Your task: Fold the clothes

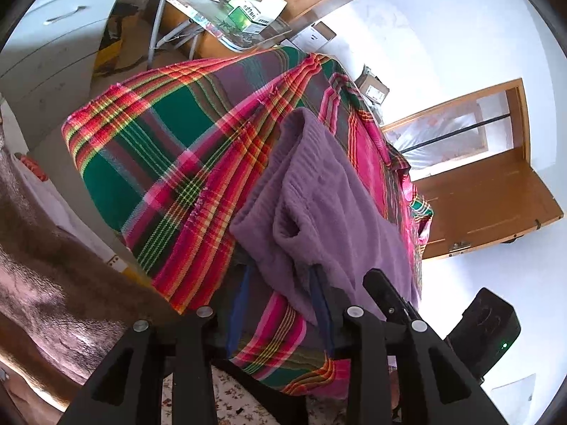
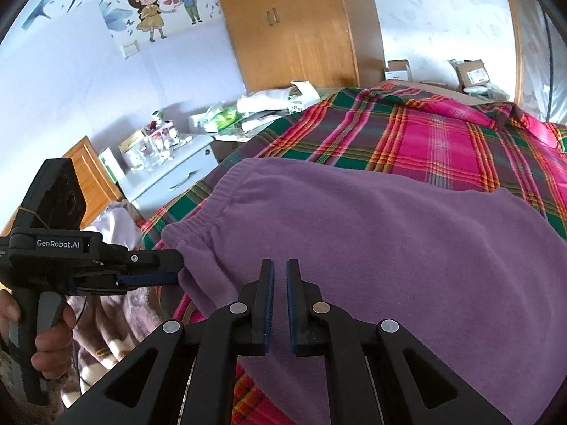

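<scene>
A purple fleece garment (image 1: 319, 194) (image 2: 372, 230) with an elastic waistband lies spread on a bed covered by a pink, green and purple plaid blanket (image 1: 159, 124) (image 2: 443, 134). My left gripper (image 1: 280, 272) (image 2: 179, 271) is turned on its side at the garment's near left edge. It stands about half open, with its tips hidden under the purple cloth. My right gripper (image 2: 280, 265) hovers low over the garment's near part. Its jaws are almost together with nothing between them. It shows in the left wrist view as a black finger (image 1: 372, 276).
A white nightstand (image 2: 170, 177) with bottles and a cluttered table (image 1: 248, 14) stand left of the bed. A wooden wardrobe (image 2: 290, 28) and cardboard boxes (image 2: 471, 71) are beyond it. A hand (image 2: 46, 354) holds the left gripper, and a brown fleece sleeve (image 1: 42, 265) is close by.
</scene>
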